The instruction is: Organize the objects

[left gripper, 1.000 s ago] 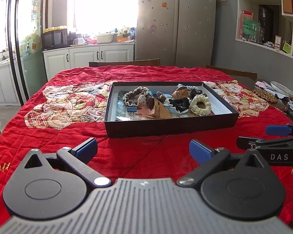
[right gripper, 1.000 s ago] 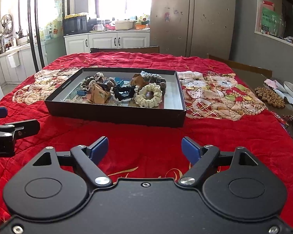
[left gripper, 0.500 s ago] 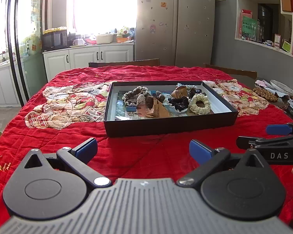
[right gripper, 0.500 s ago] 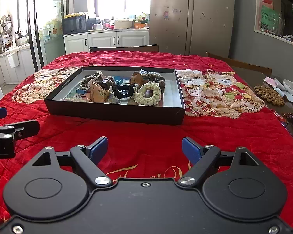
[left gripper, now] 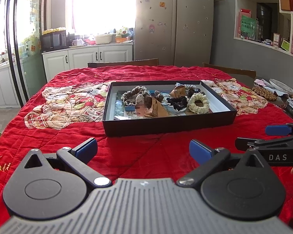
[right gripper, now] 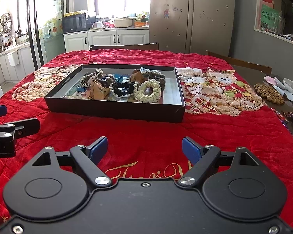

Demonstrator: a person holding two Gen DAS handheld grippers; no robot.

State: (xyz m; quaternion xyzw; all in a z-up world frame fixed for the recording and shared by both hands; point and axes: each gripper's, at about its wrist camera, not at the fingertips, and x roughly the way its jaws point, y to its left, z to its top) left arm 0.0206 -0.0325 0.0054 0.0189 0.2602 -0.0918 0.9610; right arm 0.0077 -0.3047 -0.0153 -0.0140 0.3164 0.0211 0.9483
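Observation:
A shallow black box (left gripper: 166, 124) (right gripper: 115, 110) sits on the red quilt mid-table. It holds several hair scrunchies, among them a cream one (left gripper: 198, 102) (right gripper: 147, 91) and a black one (left gripper: 176, 101), brown paper packets (left gripper: 157, 109) (right gripper: 97, 91) and a blue binder clip (left gripper: 129, 108). My left gripper (left gripper: 143, 149) is open and empty, low over the quilt in front of the box. My right gripper (right gripper: 144, 149) is open and empty, also short of the box. Each shows at the other view's edge.
A red quilt (right gripper: 146, 132) with cat prints covers the table. A brown beaded mat (right gripper: 268, 93) and a plate (right gripper: 292, 84) lie at the right edge. Chair backs (left gripper: 123, 63) stand behind the table, with a fridge and cabinets beyond.
Both grippers have crept slightly forward toward the box. Both stay open and empty.

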